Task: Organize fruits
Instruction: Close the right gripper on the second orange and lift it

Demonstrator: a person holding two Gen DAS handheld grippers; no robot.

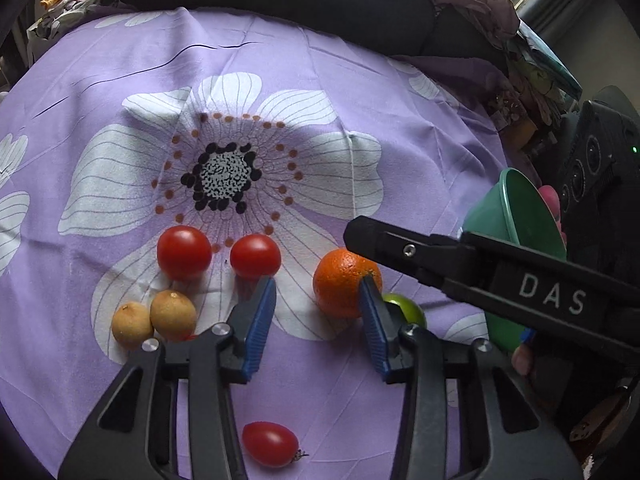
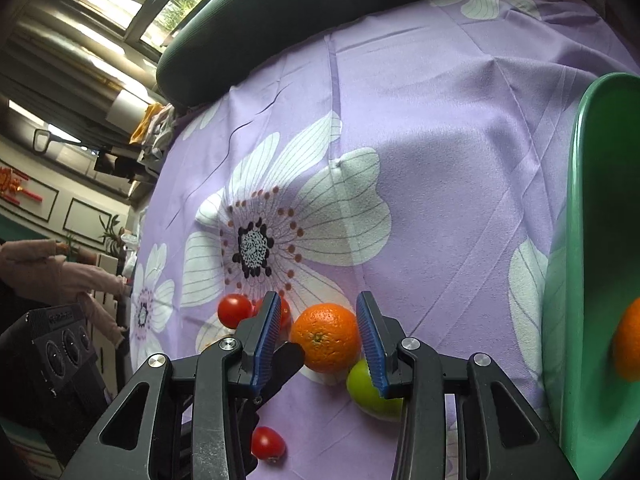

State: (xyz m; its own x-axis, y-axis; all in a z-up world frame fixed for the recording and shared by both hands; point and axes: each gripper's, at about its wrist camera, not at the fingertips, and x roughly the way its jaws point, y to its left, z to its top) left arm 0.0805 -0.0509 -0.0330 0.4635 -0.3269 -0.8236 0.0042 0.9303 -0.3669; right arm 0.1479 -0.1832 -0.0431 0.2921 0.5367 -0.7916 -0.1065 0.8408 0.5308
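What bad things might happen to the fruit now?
The green bowl is tipped steeply, so the orange in the bowl might roll out. On the purple cloth, the loose orange lies right beside the lime; grabbing one could send the other rolling. The left hand-held gripper and right hand-held gripper are close together and may bump.

right tool open above orange | lime just beside | green bowl at right

Home: floral tablecloth, clothes piles
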